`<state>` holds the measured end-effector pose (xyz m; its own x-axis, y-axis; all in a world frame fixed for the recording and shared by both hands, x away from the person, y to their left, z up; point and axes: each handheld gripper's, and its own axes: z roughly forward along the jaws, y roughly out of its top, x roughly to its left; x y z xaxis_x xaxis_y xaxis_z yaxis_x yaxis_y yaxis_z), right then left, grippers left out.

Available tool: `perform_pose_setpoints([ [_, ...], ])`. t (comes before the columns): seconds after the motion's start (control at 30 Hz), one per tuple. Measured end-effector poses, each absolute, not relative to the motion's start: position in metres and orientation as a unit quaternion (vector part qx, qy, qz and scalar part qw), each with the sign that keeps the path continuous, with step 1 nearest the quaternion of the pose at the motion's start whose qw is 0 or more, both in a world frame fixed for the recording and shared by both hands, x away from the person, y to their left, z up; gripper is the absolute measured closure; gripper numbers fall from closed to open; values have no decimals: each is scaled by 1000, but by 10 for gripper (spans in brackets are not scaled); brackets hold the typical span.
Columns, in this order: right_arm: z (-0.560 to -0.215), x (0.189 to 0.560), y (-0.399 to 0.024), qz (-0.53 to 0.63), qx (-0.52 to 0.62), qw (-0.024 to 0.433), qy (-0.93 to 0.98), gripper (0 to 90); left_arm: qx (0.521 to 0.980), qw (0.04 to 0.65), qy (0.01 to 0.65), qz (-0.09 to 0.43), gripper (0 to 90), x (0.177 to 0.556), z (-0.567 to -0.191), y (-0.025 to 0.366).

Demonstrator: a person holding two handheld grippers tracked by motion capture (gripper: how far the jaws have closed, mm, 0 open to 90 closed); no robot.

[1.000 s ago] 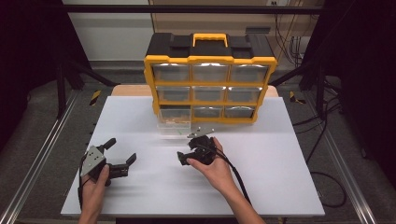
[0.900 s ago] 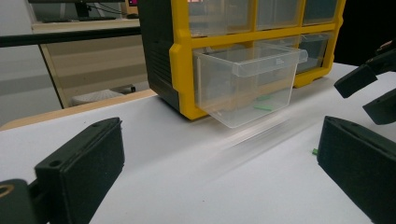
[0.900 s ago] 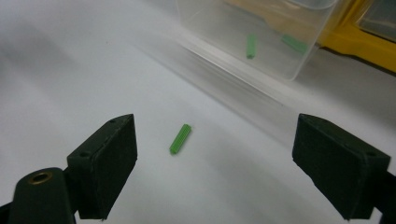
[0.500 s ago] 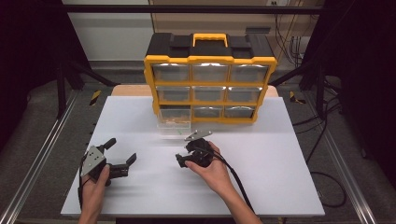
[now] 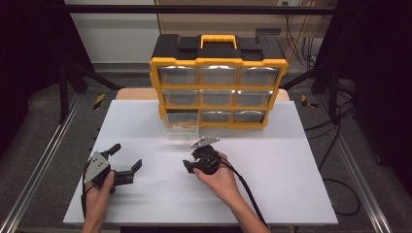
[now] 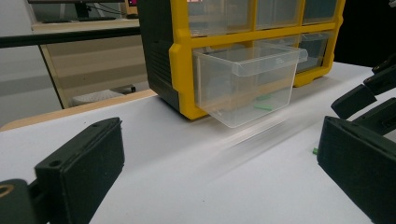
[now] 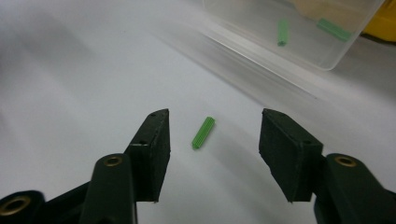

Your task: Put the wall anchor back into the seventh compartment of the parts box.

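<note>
A small green wall plug [image 7: 203, 132] lies on the white table [image 5: 272, 174] between the jaws of my right gripper [image 7: 215, 116]. The jaws have just been closing, and neither pad touches the plug. In the high view the right gripper [image 5: 190, 158] sits just in front of a clear drawer [image 5: 181, 127] pulled out of the yellow and black organizer [image 5: 218, 82]. More green plugs [image 7: 282, 31] lie inside that drawer. My left gripper [image 5: 127, 156] rests open near the table's front left with nothing between its jaws; its own view faces the drawer [image 6: 247, 84].
The organizer stands at the back middle of the table with its other drawers pushed in. Dark frame posts and cables flank the table. The right gripper's cable [image 5: 248, 194] trails toward the front edge. In the left gripper view, the right gripper [image 6: 369, 93] shows at the right edge.
The right gripper's jaws have narrowed around the spot in front of the drawer, and that hand has shifted slightly. The left hand and gripper have kept still.
</note>
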<state>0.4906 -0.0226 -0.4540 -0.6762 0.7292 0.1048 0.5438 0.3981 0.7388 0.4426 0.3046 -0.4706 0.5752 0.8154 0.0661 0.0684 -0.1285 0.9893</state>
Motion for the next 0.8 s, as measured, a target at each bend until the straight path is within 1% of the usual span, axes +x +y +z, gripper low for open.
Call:
perform_pose_setpoints([
  [0.23,-457,490,-19,391,388,122,826,550,677,573,326,326,9,443,-471,304],
  [0.4,-460,492,-17,391,395,115,823,606,677,573,326,326,9,443,-471,304],
  [0.6,-465,495,-14,387,404,106,822,662,678,572,326,326,9,443,-471,304],
  [0.8,-471,497,-9,383,408,106,822,699,678,572,326,326,9,443,-471,304],
])
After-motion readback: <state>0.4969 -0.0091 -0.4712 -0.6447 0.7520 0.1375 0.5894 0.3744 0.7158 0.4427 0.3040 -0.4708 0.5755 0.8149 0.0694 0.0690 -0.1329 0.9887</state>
